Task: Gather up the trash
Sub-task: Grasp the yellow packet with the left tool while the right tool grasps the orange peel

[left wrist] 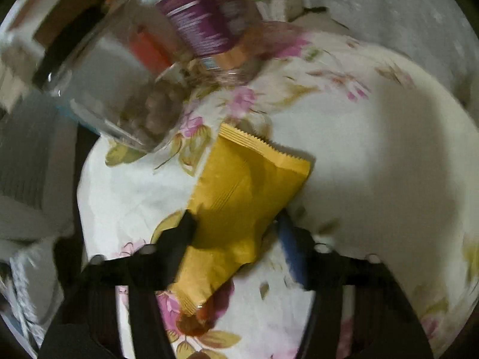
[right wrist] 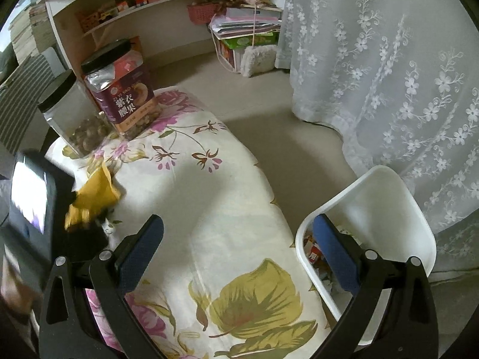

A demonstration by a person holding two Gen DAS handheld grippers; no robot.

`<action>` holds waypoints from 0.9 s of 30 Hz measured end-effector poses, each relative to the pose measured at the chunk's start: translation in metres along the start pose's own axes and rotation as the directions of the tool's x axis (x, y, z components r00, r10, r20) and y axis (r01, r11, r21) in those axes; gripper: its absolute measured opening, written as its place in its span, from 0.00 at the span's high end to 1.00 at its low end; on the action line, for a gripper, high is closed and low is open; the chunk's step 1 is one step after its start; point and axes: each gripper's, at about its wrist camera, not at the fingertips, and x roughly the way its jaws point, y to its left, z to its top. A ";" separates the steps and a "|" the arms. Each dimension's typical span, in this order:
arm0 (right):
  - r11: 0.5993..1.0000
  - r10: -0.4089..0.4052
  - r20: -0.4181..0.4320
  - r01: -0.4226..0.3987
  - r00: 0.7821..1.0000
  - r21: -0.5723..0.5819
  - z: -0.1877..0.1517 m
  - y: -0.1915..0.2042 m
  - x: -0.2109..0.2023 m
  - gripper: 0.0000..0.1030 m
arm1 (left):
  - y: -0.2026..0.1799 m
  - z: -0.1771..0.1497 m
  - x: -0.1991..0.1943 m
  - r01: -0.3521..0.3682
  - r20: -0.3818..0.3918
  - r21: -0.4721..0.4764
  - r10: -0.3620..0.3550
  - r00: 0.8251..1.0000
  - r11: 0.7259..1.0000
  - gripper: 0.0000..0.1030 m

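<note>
slipping is the risk i judge most likely: my left gripper (left wrist: 236,227) pinches the yellow wrapper (left wrist: 239,206) only by its lower half, and the smooth, crinkled foil could slide out on the way across to the white bin (right wrist: 398,209), which sits beside the surface (right wrist: 209,209), near my right gripper (right wrist: 239,254). a wide swing might also knock the two jars (right wrist: 119,89) standing just beyond. the wrapper looks flat, empty, with a serrated top edge, hanging over the flowered cloth. my right gripper waits spread apart, holding nothing.
</note>
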 end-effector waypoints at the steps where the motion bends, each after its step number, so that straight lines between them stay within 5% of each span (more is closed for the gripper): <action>1: 1.000 -0.002 0.001 0.002 1.000 -0.001 0.000 0.000 0.000 0.07 | 0.009 0.005 0.003 0.019 -0.016 -0.047 -0.019 1.000 0.999 0.72; 4: 1.000 0.000 0.003 0.000 1.000 -0.004 0.000 0.003 -0.001 0.07 | 0.039 0.010 0.001 0.108 -0.013 -0.198 -0.113 0.994 0.974 0.91; 8: 1.000 0.012 0.002 -0.012 1.000 -0.017 0.000 0.011 -0.001 0.07 | 0.074 -0.005 -0.022 0.211 0.057 -0.332 -0.204 0.977 0.919 0.95; 17: 0.991 0.086 -0.066 -0.093 0.994 -0.096 -0.013 0.072 0.020 0.07 | 0.110 -0.082 -0.076 0.190 0.095 -0.448 -0.165 0.982 0.874 0.95; 21: 0.966 0.211 -0.147 -0.229 0.966 -0.122 -0.026 0.123 0.033 0.07 | 0.120 -0.127 -0.093 0.152 0.083 -0.505 -0.128 0.988 0.849 0.95; 24: 0.948 0.277 -0.196 -0.301 0.941 -0.104 -0.035 0.157 0.043 0.07 | 0.125 -0.150 -0.101 0.076 0.079 -0.496 -0.042 0.996 0.865 0.95; 27: 0.956 0.261 -0.189 -0.281 0.947 -0.088 -0.038 0.184 0.050 0.08 | 0.143 -0.164 -0.104 0.076 0.091 -0.524 -0.034 0.995 0.848 0.95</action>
